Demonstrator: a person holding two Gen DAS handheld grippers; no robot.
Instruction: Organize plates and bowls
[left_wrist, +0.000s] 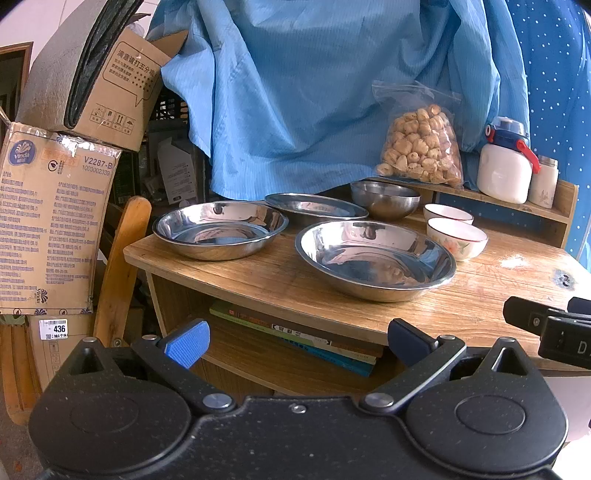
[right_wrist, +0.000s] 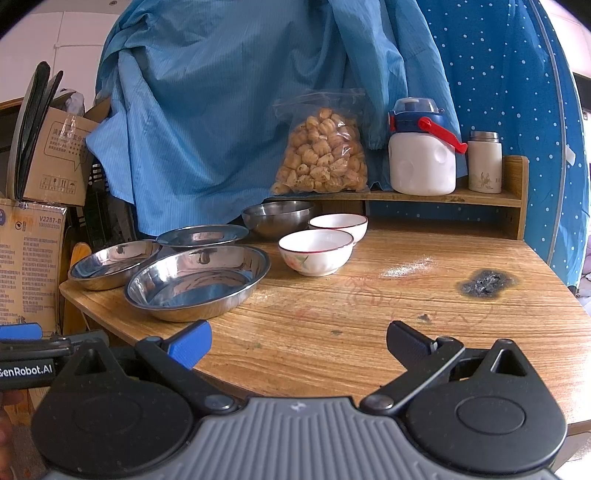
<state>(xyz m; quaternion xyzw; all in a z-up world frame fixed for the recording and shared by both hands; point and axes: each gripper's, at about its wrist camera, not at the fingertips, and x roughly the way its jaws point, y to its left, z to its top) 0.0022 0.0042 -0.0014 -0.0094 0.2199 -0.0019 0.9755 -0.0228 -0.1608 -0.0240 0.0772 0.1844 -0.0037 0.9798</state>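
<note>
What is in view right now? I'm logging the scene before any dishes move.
shallow round steel plates: three, silver, table's left side
deep steel bowl: one, silver, behind plates
white ceramic bowls with red rims: two, table centre
clear bag of tan snacks: one, shelf
white jug with blue lid: one, shelf
small white flask: one, shelf
wooden table: one, brown
left gripper: open
right gripper: open
</note>
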